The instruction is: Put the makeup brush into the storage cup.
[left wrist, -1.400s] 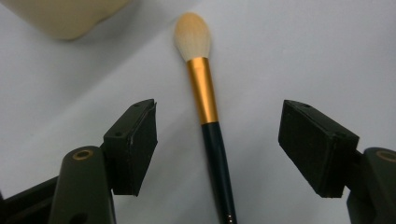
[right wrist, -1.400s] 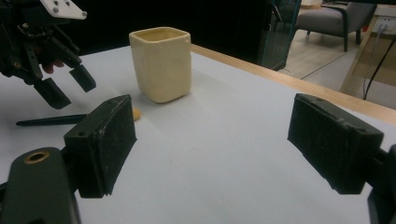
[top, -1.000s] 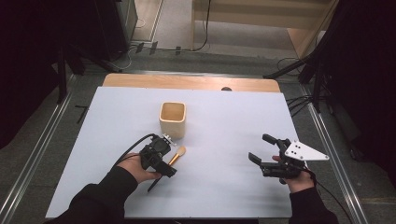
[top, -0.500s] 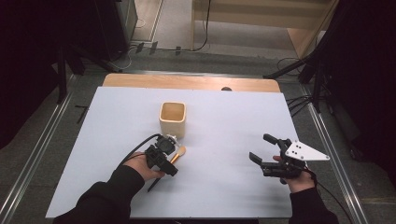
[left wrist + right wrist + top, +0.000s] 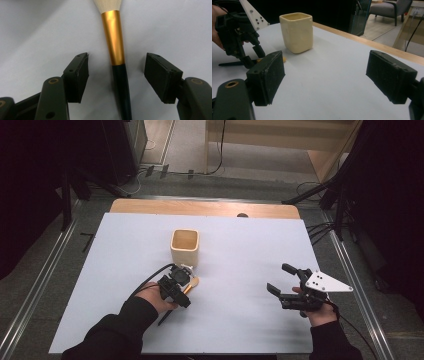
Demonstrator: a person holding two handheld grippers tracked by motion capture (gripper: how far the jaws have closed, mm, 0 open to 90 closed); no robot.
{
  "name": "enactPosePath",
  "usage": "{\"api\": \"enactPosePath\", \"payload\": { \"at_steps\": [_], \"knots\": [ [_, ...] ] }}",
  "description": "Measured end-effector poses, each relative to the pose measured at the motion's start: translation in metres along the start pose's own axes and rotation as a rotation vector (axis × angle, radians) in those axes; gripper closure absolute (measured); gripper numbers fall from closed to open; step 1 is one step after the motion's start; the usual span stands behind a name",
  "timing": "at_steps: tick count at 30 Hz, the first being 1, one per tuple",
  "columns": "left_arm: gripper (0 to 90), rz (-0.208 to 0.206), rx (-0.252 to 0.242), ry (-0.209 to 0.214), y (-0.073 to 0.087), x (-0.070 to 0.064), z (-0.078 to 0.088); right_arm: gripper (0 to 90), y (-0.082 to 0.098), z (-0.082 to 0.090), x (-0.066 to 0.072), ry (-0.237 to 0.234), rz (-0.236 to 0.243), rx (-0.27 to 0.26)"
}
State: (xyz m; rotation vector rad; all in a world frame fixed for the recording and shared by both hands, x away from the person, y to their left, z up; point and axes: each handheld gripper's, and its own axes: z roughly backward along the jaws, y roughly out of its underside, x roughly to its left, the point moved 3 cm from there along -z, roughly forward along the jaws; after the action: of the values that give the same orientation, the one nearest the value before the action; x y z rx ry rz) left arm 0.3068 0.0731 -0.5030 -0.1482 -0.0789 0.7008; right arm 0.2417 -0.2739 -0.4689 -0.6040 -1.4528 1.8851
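Gold-ferruled, dark-handled makeup brush [image 5: 117,50] lies flat on white worktop [image 5: 240,330], lower centre of high view, near cream square cup [image 5: 185,247]. Step: grasp. Left gripper [image 5: 117,72] fingers have just been closing, straddle handle, not yet touching. Right gripper [image 5: 280,280] fingers wide apart, empty. Next: pinch shut, lift.

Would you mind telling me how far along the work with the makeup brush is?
Early stage. Done: the left gripper straddles the makeup brush, which lies flat on the table. In hand: its jaws have just been closing around the handle, pads not yet touching. Left: gripping, lifting, probably placing it in the cream square cup. The right gripper waits open.
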Motion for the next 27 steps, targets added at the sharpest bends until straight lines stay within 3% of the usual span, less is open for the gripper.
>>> {"api": "enactPosePath", "payload": {
  "at_steps": [7, 11, 17, 27],
  "knots": [
    [39.8, 0.017, 0.024, -0.02, -0.0025, -0.0027, 0.0, 15.9, -0.0001, 0.0001, 0.0001, -0.001, -0.001, 0.0],
    [57.3, 0.032, 0.047, -0.02, -0.0054, -0.0053, 0.0025, 15.9, -0.0001, 0.0, 0.0, -0.001, -0.002, 0.0],
    [74.5, 0.043, 0.071, -0.016, -0.0086, -0.0055, 0.0033, 15.9, -0.0001, 0.0006, -0.0002, -0.001, -0.003, -0.001],
    [78.9, 0.034, 0.081, 0.001, -0.0092, -0.0024, 0.0037, 15.9, 0.0005, -0.0001, -0.0001, -0.006, -0.008, 0.007]
  ]
}}
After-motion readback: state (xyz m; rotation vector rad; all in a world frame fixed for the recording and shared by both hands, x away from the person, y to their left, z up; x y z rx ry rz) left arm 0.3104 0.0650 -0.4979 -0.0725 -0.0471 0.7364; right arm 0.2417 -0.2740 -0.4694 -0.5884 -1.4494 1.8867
